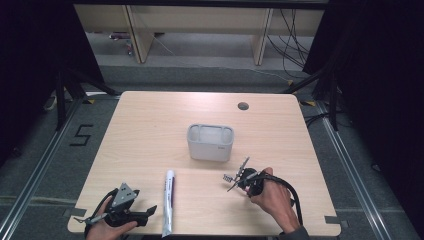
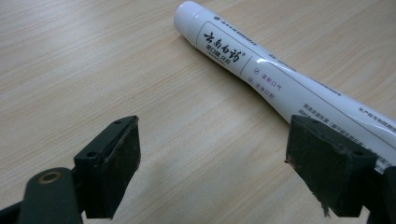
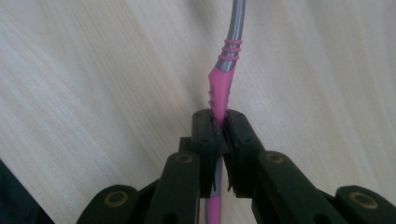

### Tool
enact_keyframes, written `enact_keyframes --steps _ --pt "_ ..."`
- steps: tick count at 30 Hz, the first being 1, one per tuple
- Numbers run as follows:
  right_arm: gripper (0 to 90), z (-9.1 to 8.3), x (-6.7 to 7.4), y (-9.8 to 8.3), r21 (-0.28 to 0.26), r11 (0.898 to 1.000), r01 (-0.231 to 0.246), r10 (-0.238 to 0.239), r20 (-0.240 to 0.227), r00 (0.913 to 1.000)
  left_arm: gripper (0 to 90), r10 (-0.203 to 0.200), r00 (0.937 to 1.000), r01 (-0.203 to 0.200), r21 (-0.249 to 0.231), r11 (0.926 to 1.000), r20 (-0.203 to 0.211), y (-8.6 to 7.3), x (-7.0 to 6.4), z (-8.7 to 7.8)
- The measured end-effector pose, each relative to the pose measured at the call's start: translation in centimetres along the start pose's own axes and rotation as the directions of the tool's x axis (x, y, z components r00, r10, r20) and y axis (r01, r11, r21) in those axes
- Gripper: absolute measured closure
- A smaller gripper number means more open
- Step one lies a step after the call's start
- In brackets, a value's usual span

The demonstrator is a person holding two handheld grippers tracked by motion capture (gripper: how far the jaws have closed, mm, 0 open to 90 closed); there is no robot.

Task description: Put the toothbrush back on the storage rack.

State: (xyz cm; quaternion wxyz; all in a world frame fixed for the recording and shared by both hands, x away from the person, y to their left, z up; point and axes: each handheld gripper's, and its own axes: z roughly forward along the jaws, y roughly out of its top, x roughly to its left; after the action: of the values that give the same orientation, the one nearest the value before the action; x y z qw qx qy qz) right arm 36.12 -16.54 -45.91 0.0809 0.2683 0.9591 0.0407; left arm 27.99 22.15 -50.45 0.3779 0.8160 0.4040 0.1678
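A white toothpaste tube (image 1: 169,202) lies lengthwise on the wooden table (image 1: 150,130) near its front edge, cap pointing away from me. My left gripper (image 1: 146,213) rests at the front left, just left of the tube. In the left gripper view it (image 2: 215,140) stands open, with the tube (image 2: 261,70) running past its right jaw and bare wood between the jaws. My right gripper (image 1: 240,178) is at the front right, low over the table. In the right gripper view it (image 3: 219,121) is shut on a toothbrush (image 3: 220,86), gripping its pink handle; the grey shaft runs on ahead.
A grey rectangular holder (image 1: 210,141) stands open-topped in the middle of the table, just beyond both grippers. A round cable hole (image 1: 243,106) sits near the far edge. Black stands and cables flank the table on the floor.
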Motion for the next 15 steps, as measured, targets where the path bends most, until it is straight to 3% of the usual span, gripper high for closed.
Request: enact_keyframes --steps 1,2,6,10,13,15 --pt "83.7 -0.4 0.0 0.0 -0.014 1.0 -0.014 0.014 0.004 0.9999 17.3 0.016 0.9999 -0.016 0.016 0.9997 -0.003 0.0 0.1 -0.1" --pt "83.7 -0.8 0.0 -0.1 -0.041 0.999 -0.014 0.014 0.007 0.9999 17.3 -0.004 1.0 0.004 -0.002 1.0 0.0 0.0 0.0 0.0" --pt "83.7 -2.3 -0.2 -0.4 -0.133 0.991 -0.011 0.009 -0.015 0.9998 17.3 0.009 0.9999 -0.009 0.015 0.9998 -0.006 0.1 0.1 -0.1" --pt "83.7 -3.3 -0.5 -0.9 -0.186 0.982 -0.022 0.016 -0.034 0.9993 17.3 -0.003 1.0 0.003 0.004 1.0 -0.01 0.0 0.0 0.0" --pt "83.7 -3.6 -0.6 -1.1 -0.204 0.979 -0.027 0.018 -0.044 0.9989 17.3 0.012 0.9999 -0.012 0.019 0.9997 -0.004 0.1 0.1 -0.1" --pt "83.7 -3.9 -0.6 -1.2 -0.218 0.975 -0.03 0.019 -0.05 0.9985 17.3 -0.002 1.0 0.002 0.0 1.0 0.002 0.0 0.0 0.0"
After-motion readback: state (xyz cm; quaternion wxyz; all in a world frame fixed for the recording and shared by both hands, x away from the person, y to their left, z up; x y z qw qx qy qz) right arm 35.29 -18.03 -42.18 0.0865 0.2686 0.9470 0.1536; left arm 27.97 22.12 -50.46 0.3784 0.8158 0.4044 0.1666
